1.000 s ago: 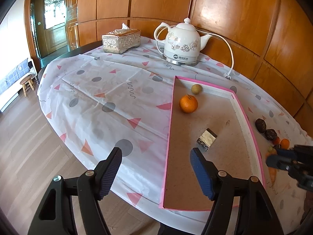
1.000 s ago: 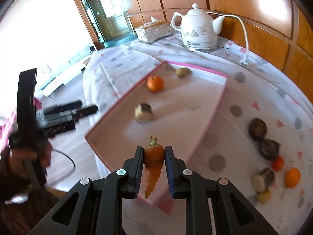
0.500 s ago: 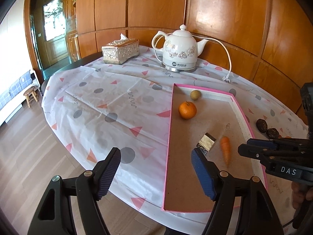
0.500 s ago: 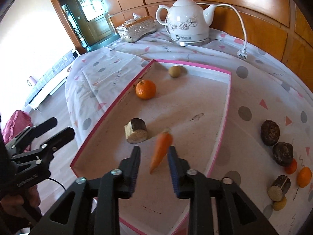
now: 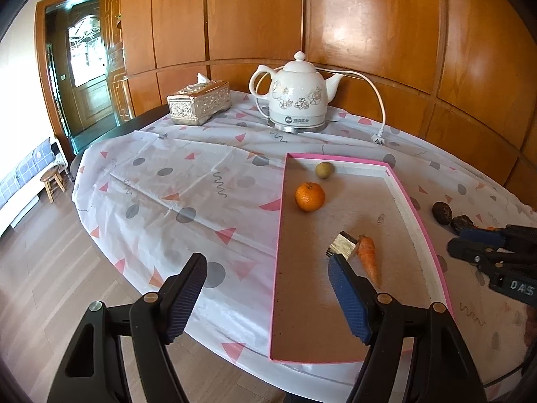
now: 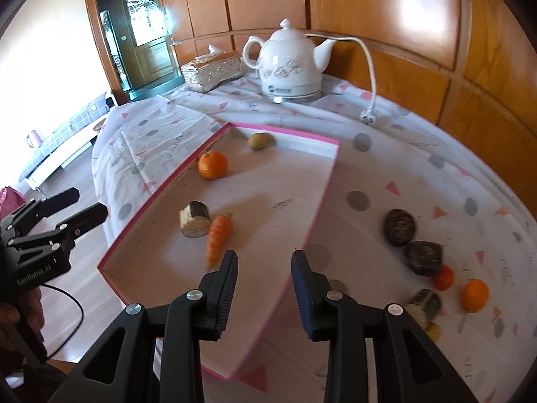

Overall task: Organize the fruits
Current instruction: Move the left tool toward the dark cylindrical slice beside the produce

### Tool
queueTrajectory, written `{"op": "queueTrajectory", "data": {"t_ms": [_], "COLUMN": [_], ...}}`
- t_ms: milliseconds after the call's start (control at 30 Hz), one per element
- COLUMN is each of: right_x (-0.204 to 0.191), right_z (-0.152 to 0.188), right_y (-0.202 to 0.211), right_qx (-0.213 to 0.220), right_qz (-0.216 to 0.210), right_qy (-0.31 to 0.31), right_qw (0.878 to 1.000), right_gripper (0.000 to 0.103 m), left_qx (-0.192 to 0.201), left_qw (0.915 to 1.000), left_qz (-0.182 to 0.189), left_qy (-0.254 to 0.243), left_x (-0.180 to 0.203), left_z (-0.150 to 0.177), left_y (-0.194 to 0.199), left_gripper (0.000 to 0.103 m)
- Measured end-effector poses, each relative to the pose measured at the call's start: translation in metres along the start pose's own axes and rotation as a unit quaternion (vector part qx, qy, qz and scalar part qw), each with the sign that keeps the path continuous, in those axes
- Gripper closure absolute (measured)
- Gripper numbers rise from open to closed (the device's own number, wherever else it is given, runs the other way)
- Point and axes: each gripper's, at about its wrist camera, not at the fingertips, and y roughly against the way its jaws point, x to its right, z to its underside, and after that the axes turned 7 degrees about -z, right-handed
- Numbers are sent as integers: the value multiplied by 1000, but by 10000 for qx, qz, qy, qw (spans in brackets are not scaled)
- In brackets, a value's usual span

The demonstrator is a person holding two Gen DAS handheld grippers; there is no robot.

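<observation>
— What sort of place is this?
— A home, a dining or sitting room. Wood-panelled walls [image 5: 369, 33] stand behind a round table under a dotted tablecloth [image 5: 188, 181].
— What else shows it?
— A white kettle [image 5: 297, 95] with its cord, a tissue box [image 5: 199, 102], a glazed wooden door [image 5: 85, 77], a small stool [image 5: 53, 181] beside a checked sofa [image 5: 20, 174].

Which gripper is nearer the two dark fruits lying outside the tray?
Right. The right gripper hangs over the tray's near edge beside the dark fruits; the left gripper is across the tray.
</observation>
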Motion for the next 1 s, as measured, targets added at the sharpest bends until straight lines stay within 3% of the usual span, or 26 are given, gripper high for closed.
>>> {"op": "queueTrajectory", "data": {"t_ms": [633, 1000], "right_x": [79, 152], "right_z": [35, 69], "right_y": [67, 114], "right_qx": [31, -47], "right_qz": [1176, 2018], "right_qy": [-119, -666], "right_qw": [9930, 9772], "right_gripper": [68, 68], "left_qx": [26, -32], "left_qw": [9984, 9968], "left_qz": [207, 317], "left_qy": [-523, -730], "left_x": [34, 51], "left_z": [5, 7], "left_y": [10, 10], "left_gripper": [27, 27]}}
